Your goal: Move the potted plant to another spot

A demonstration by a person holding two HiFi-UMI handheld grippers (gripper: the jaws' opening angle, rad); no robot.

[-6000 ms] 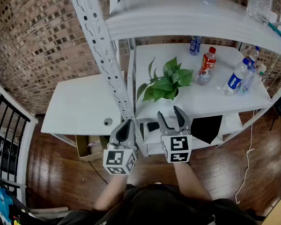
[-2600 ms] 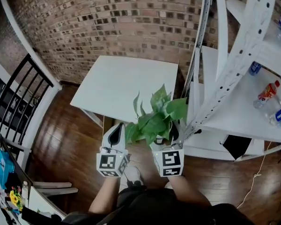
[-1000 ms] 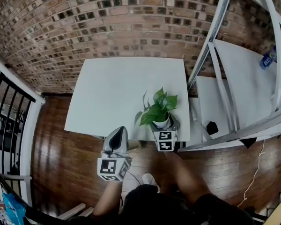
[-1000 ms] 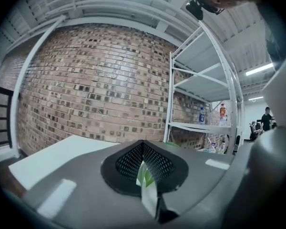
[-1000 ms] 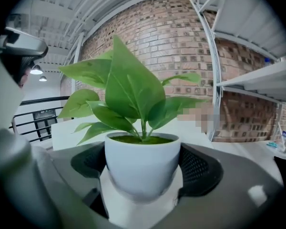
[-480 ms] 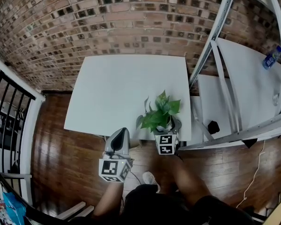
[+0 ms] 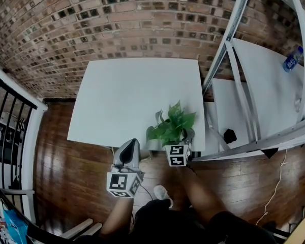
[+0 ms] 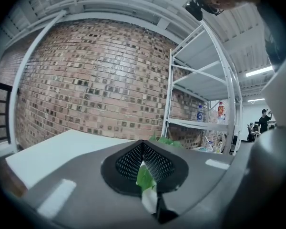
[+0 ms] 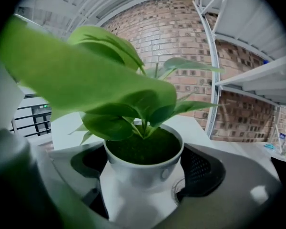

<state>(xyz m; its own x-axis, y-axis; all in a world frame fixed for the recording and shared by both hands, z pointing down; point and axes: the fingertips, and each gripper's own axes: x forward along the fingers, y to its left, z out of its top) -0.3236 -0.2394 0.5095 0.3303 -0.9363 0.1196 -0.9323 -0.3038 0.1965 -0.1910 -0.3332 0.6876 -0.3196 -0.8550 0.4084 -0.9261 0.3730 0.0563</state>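
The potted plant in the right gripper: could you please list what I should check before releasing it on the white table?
1. Grip: ok, the right gripper has its jaws pressed on both sides of the potted plant, on its white pot.
2. Pot upright: ok in the right gripper view.
3. Pot base resting on the white table: cannot tell, leaves and gripper hide it.
4. Margin from the table's near edge: not ok, the pot looks to be right at it.
5. left gripper out of the way: ok, shut, empty, off the table's near edge.
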